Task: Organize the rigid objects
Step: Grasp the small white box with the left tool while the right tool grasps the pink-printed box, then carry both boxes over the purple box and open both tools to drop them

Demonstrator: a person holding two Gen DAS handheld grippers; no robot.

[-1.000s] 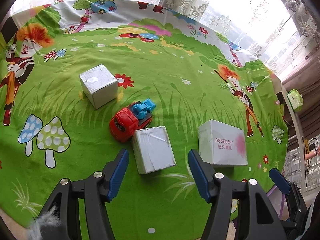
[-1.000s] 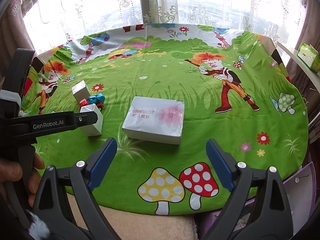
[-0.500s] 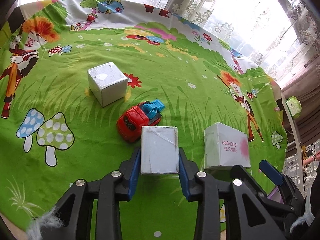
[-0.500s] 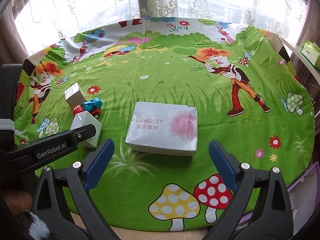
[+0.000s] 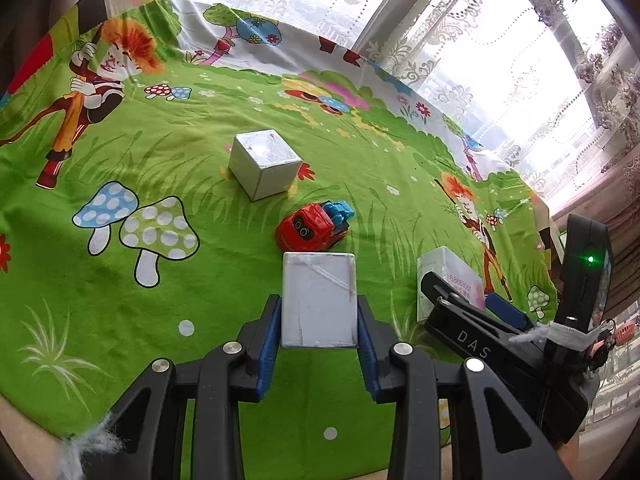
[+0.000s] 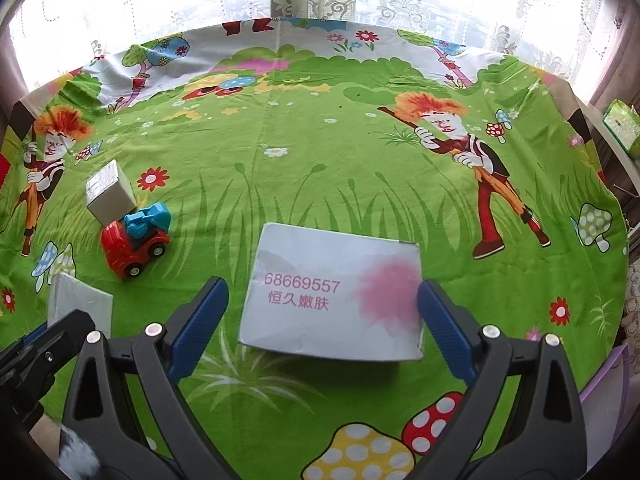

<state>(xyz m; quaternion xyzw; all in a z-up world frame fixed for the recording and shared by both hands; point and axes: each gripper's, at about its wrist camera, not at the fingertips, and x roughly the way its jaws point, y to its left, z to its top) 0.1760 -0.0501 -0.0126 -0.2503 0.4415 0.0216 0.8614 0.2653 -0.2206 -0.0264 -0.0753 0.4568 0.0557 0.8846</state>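
Note:
My left gripper [image 5: 319, 328] is shut on a small white box [image 5: 319, 300], its blue pads pressed on both sides. A red and blue toy truck [image 5: 314, 226] sits just beyond it, and a white cube [image 5: 264, 163] stands farther back. My right gripper [image 6: 322, 320] is open around a larger white box with pink print [image 6: 334, 296]; the right pad touches its side, the left pad stands apart. This box also shows in the left wrist view [image 5: 444, 276], partly hidden by the right gripper. The truck [image 6: 134, 242], cube [image 6: 110, 192] and small box [image 6: 80, 306] show at left in the right wrist view.
All lies on a round table under a green cartoon cloth [image 6: 320, 160]. Lace curtains and a window are behind. A green packet [image 6: 622, 128] sits on a ledge at far right.
My left gripper closed on the small white box and lifted slightly toward the left. My right gripper moved forward so its fingers straddle the large printed box.

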